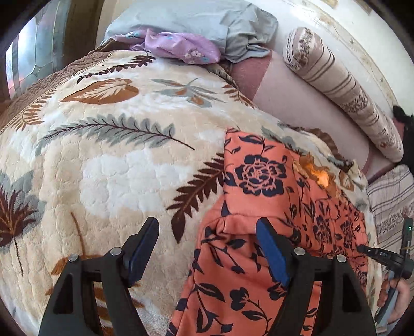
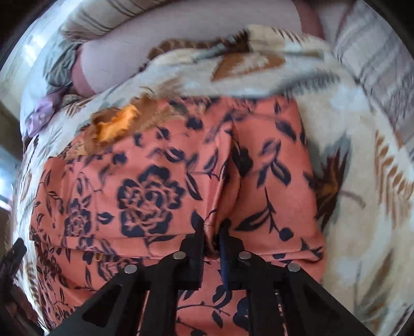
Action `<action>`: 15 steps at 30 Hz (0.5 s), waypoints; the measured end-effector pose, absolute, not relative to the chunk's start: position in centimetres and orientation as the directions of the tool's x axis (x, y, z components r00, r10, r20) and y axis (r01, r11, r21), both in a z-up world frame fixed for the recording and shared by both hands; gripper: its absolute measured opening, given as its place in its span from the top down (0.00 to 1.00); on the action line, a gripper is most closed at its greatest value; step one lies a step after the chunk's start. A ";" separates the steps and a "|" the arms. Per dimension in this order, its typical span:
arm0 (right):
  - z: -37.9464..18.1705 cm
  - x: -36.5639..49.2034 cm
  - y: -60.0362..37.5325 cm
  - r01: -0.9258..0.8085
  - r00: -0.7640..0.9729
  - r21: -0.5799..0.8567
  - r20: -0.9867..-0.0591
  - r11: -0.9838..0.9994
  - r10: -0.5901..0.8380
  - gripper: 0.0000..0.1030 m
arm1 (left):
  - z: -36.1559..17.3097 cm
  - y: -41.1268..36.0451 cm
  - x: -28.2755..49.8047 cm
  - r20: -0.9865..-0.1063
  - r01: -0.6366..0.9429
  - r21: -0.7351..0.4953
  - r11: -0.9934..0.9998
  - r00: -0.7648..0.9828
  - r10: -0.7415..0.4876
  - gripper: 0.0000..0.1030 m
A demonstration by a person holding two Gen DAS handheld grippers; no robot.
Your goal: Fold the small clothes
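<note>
The orange floral garment (image 1: 261,181) lies on the leaf-patterned blanket (image 1: 111,160) that covers the bed, its long axis running from the near edge, under both claws, away toward the pinkish sheet (image 1: 292,103) and the striped bolster (image 1: 344,95) by the wall. What the next move turns on is the garment's left border: in the left wrist view the left gripper (image 1: 207,235) stands spread, and that border falls between its blue pads, one fingertip (image 1: 269,232) over the cloth near a raised fold, the other (image 1: 147,232) over bare blanket. So the edge sits straight ahead of this claw and slightly to its right, ready to be pinched; whether the pads touch the fabric I cannot tell. The right gripper (image 2: 212,227) is pressed together on a pucker of the same garment (image 2: 155,181), a ridge of cloth rising from its closed tips along the middle seam, so this hand already has its hold and the left is the one with work to do. The blur in the right wrist view hides fine detail. An orange lace trim (image 2: 113,124) shows at the garment's far edge. A lilac flowered cloth (image 1: 178,46) and a grey pillow (image 1: 207,23) lie well apart at the bed's head, out of the way. Nothing rigid blocks either claw; my guess is the plush blanket could get caught in the pinch.
</note>
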State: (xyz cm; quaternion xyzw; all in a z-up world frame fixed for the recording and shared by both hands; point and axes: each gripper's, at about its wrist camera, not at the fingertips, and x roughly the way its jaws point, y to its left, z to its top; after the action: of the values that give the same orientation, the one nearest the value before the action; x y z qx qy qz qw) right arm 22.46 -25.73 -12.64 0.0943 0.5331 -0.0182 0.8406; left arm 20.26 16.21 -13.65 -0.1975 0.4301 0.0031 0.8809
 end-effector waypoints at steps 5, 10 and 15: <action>-6.3 20.3 -26.4 0.165 0.583 0.041 -0.810 0.985 -0.064 0.90 | -10.7 15.6 20.8 -0.685 -0.124 -0.379 0.917 0.704 -0.188 0.24; -14.9 20.4 -28.1 0.171 0.387 0.159 -0.918 0.972 0.082 0.31 | -12.8 11.3 24.6 -0.762 -0.046 -0.287 0.957 0.617 -0.199 0.19; -11.2 18.3 -29.5 0.237 0.560 0.238 -0.826 0.942 0.068 0.32 | -17.6 8.6 26.3 -0.852 -0.001 -0.085 0.996 0.519 -0.072 0.15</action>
State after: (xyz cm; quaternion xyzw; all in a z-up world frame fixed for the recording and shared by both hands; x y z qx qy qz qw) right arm 18.27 -29.52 -11.21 0.1634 0.4664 -0.0487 0.8680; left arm 26.34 8.60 -17.65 -0.0373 0.4898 -0.0204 0.8708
